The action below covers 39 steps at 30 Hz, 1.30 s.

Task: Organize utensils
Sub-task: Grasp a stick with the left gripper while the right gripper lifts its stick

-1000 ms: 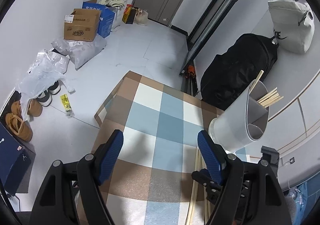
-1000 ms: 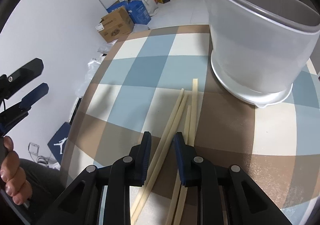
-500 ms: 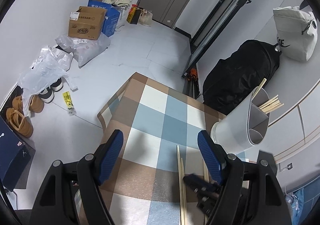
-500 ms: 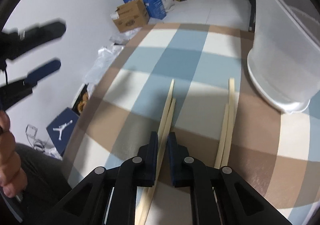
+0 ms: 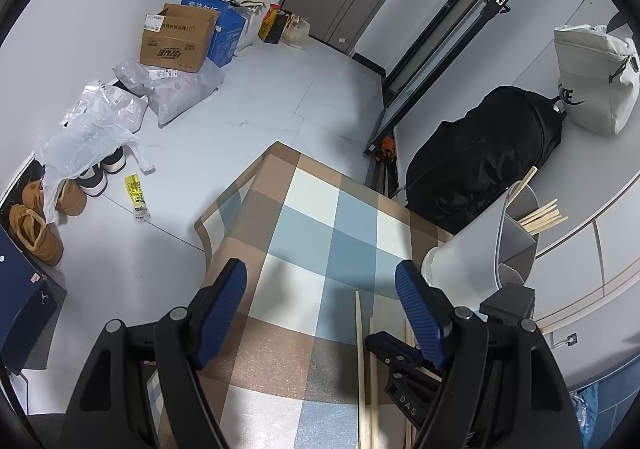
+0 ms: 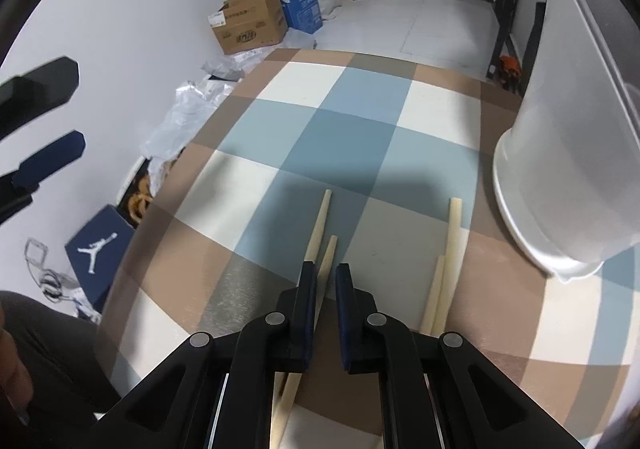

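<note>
A white divided utensil holder [image 5: 488,249] stands at the right of the checked table and holds several chopsticks [image 5: 544,215]; its wall also shows in the right wrist view [image 6: 560,153]. My right gripper [image 6: 326,273] is nearly closed around a pair of pale chopsticks [image 6: 322,233] that lie on the cloth. A second pair of chopsticks [image 6: 446,265] lies to the right, near the holder's base. My left gripper [image 5: 320,301] is open and empty, held above the table; the right gripper and chopsticks [image 5: 362,361] show under it.
The table has a blue, white and brown checked cloth [image 6: 340,129]. On the floor are cardboard boxes [image 5: 176,37], plastic bags [image 5: 92,121] and shoes [image 5: 36,225]. A black bag [image 5: 480,153] and a white bag [image 5: 592,81] sit behind the holder.
My right gripper has narrowed around one pair of chopsticks and dragged it left, away from the other pair. My left gripper has pulled back and up a little, still open.
</note>
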Each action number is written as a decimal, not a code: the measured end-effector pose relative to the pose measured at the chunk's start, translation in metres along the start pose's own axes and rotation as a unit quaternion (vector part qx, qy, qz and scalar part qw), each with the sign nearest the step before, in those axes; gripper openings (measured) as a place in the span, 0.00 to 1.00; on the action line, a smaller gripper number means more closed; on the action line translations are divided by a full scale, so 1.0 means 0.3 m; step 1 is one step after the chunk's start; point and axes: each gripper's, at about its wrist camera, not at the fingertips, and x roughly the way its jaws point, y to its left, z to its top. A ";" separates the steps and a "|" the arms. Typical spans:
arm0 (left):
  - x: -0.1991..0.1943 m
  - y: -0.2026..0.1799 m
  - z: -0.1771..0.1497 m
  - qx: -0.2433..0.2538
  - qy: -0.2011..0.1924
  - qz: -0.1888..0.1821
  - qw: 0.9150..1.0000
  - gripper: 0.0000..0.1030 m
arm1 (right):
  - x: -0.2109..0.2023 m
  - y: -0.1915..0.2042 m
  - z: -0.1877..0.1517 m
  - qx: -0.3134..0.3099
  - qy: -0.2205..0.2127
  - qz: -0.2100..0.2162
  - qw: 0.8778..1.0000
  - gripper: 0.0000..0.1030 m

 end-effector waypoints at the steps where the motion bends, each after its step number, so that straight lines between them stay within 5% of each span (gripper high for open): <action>1: -0.001 -0.002 -0.001 0.001 0.000 0.000 1.000 0.71 | -0.002 -0.002 -0.001 -0.002 0.001 -0.001 1.000 0.05; 9: -0.005 -0.004 -0.004 0.008 -0.002 0.009 1.000 0.71 | 0.016 0.011 0.035 -0.008 0.016 -0.032 0.999 0.06; 18: 0.011 0.037 0.001 -0.002 0.003 0.033 0.999 0.71 | 0.014 -0.027 0.051 0.017 0.013 -0.002 1.000 0.04; 25: 0.084 0.021 -0.029 0.021 0.056 0.045 0.997 0.71 | -0.138 -0.101 0.008 0.059 -0.073 0.020 0.995 0.04; 31: 0.176 -0.102 -0.085 0.107 0.117 0.063 0.985 0.70 | -0.350 -0.178 -0.037 0.094 -0.190 0.024 0.977 0.04; 39: 0.301 -0.186 -0.113 0.130 0.180 0.087 0.971 0.62 | -0.509 -0.239 -0.080 0.112 -0.276 0.019 0.955 0.04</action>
